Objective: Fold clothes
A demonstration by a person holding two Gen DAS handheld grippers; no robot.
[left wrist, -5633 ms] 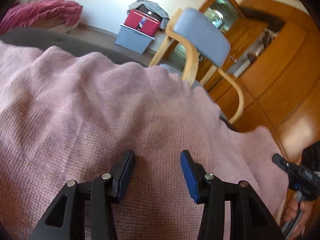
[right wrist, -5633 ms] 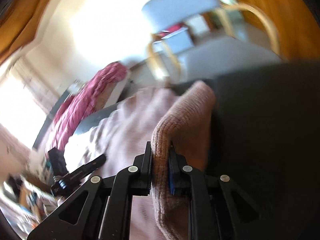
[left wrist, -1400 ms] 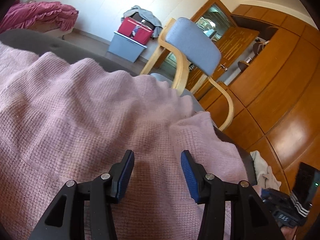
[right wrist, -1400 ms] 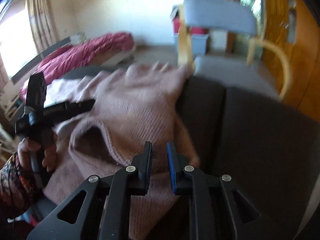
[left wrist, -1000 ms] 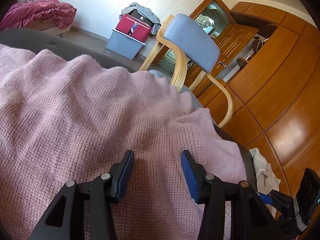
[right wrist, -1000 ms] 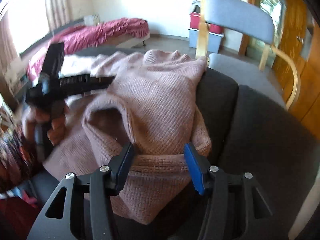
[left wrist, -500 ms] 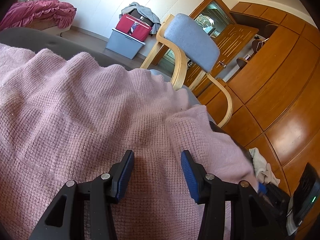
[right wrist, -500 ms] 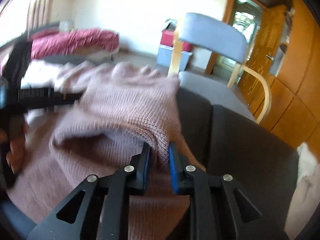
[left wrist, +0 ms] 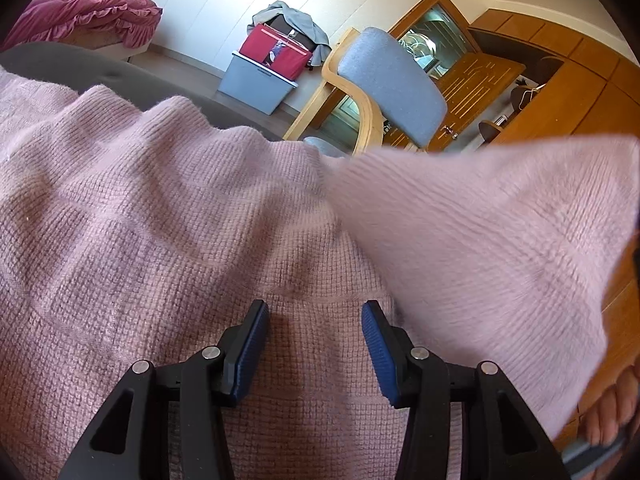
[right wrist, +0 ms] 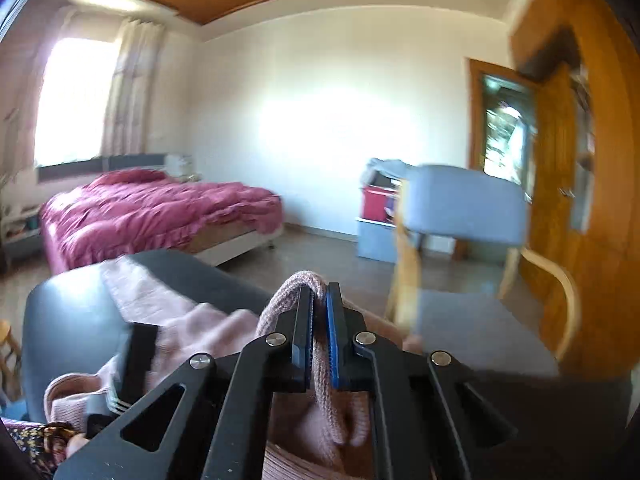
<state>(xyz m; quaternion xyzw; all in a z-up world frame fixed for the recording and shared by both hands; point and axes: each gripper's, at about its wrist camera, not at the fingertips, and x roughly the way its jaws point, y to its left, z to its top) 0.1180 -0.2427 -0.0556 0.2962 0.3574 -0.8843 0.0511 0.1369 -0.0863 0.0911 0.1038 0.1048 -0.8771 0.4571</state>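
A pink knit sweater lies spread over a dark grey cushioned surface. My left gripper is open and hovers just over the sweater body, holding nothing. My right gripper is shut on a ribbed edge of the pink sweater and holds it lifted. In the left wrist view that lifted part hangs blurred across the right side, above the sweater body. The left gripper shows blurred at the lower left of the right wrist view.
A wooden armchair with grey-blue cushions stands just beyond the surface, also in the right wrist view. A grey bin with a red bag sits by the wall. A bed with a magenta cover is at left. Wooden cabinets are at right.
My right gripper, shut on the sweater edge, has lifted it up and across; the raised fabric now sweeps over the right side of the left wrist view. The left gripper has stayed open in place.
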